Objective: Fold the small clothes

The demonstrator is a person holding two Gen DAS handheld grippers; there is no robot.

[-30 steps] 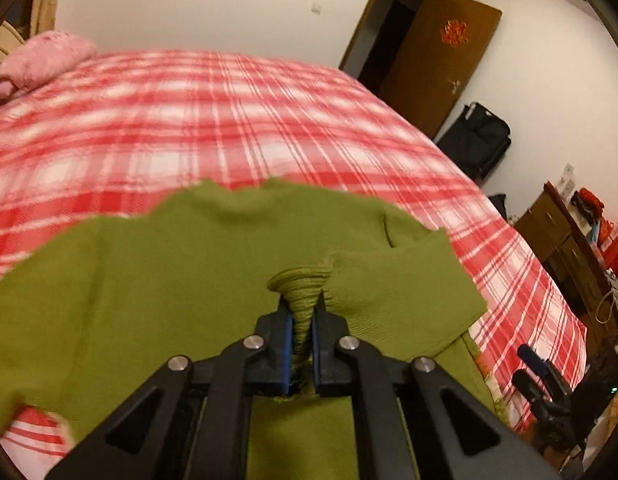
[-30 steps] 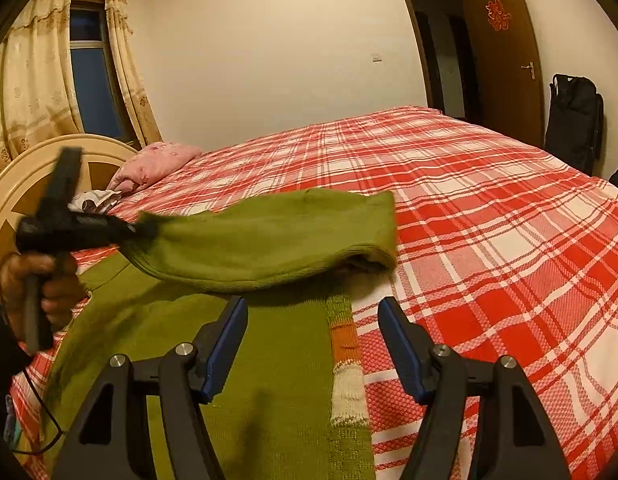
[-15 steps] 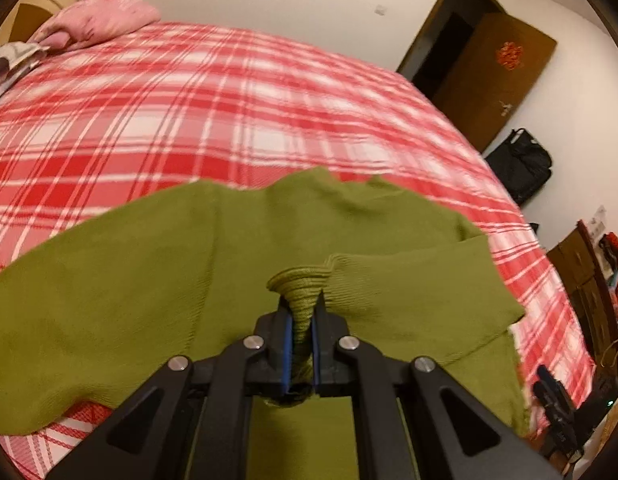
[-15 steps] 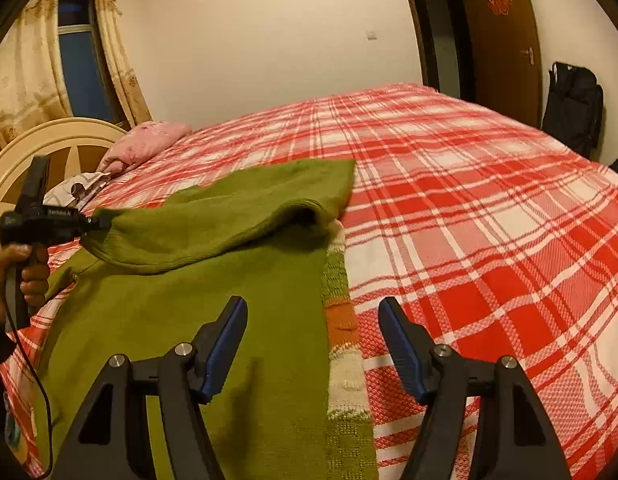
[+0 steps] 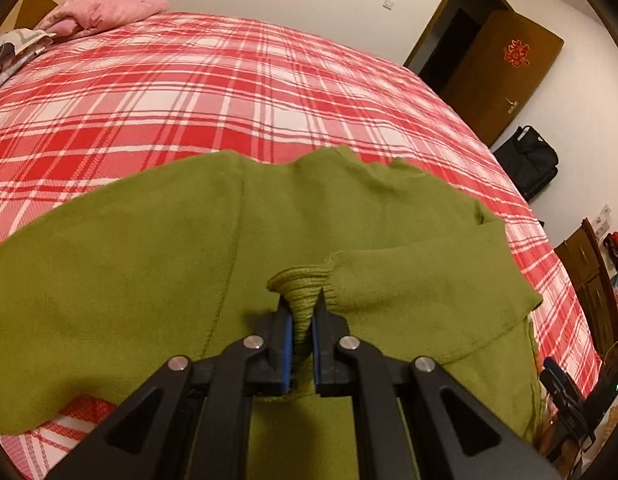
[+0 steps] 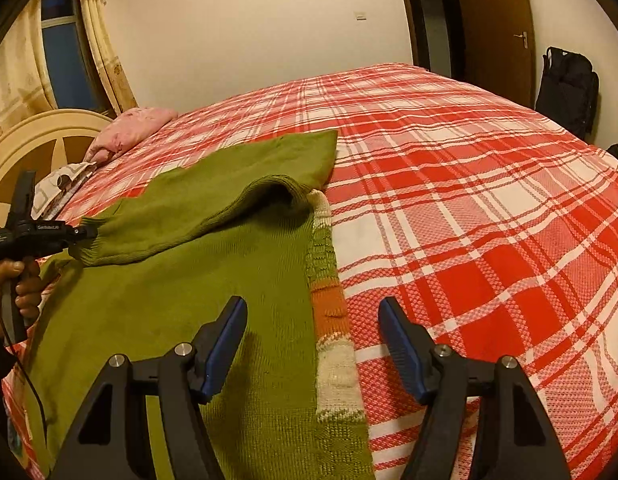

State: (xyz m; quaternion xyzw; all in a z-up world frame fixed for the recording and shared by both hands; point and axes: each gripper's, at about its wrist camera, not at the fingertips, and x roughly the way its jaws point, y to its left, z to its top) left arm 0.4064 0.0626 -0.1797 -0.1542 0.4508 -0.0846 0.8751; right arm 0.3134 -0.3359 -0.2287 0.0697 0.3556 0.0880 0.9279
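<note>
Gripping the ribbed cuff [image 5: 301, 280] at 6 o'clock in the left wrist view, the left gripper [image 5: 301, 332] is clenched on it; the sleeve crosses the green sweater [image 5: 149, 248] spread on the plaid bed [image 5: 229, 80]. One sleeve fold appears underway; remaining folds are judged outstanding. The hem is cut off below.

In the right wrist view, the right gripper [image 6: 313, 344] hangs released above the sweater's striped edge [image 6: 329, 300] at 6 o'clock. The near hem is hidden.
</note>
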